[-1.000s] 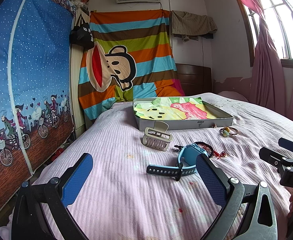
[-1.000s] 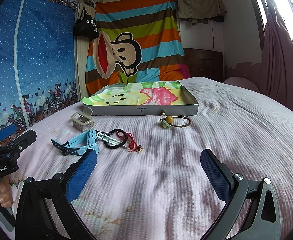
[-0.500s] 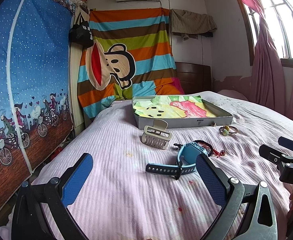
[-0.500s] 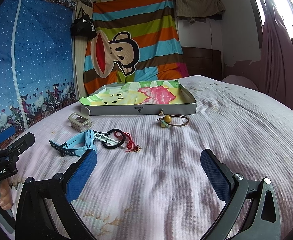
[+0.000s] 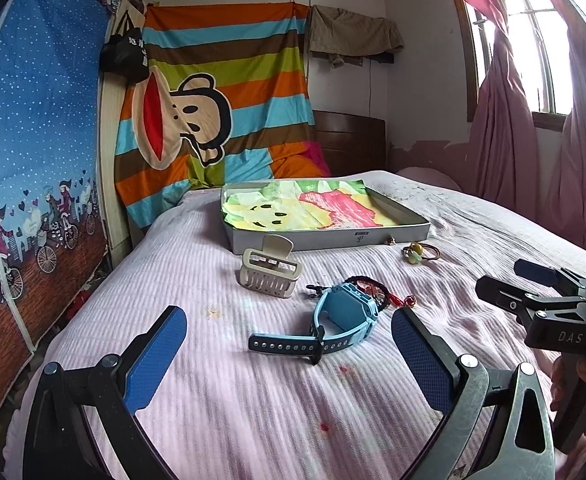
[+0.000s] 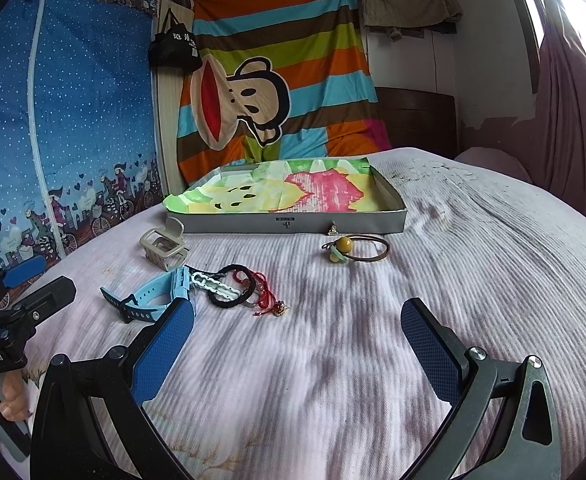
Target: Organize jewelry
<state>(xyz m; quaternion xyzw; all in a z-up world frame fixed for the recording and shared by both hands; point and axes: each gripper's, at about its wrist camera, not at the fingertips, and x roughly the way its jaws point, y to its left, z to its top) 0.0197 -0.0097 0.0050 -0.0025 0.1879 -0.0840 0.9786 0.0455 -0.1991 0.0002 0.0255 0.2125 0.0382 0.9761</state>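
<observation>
A shallow grey tray (image 5: 333, 240) (image 6: 253, 226) lined with colourful paper sits far back on the bed. In front of it lie a beige hair claw (image 5: 267, 268) (image 6: 163, 246), a blue watch (image 5: 341, 318) (image 6: 149, 300), a black and red bracelet bundle (image 6: 241, 290) (image 5: 377, 292), a brown hair tie with a yellow bead (image 6: 355, 248) (image 5: 419, 252) and a small gold charm (image 6: 331, 231). My left gripper (image 5: 289, 340) is open and empty, just short of the watch. My right gripper (image 6: 297, 332) is open and empty, near the bracelets.
The pink striped bedspread (image 6: 373, 340) covers the bed. A blue wardrobe curtain (image 5: 33, 160) stands on the left, a striped monkey cloth (image 5: 221, 112) at the back, pink curtains (image 5: 505, 140) on the right. The other gripper shows at the edge of each view.
Both grippers have moved slightly forward toward the items on the bed. Nothing on the bed has moved and both stay open.
</observation>
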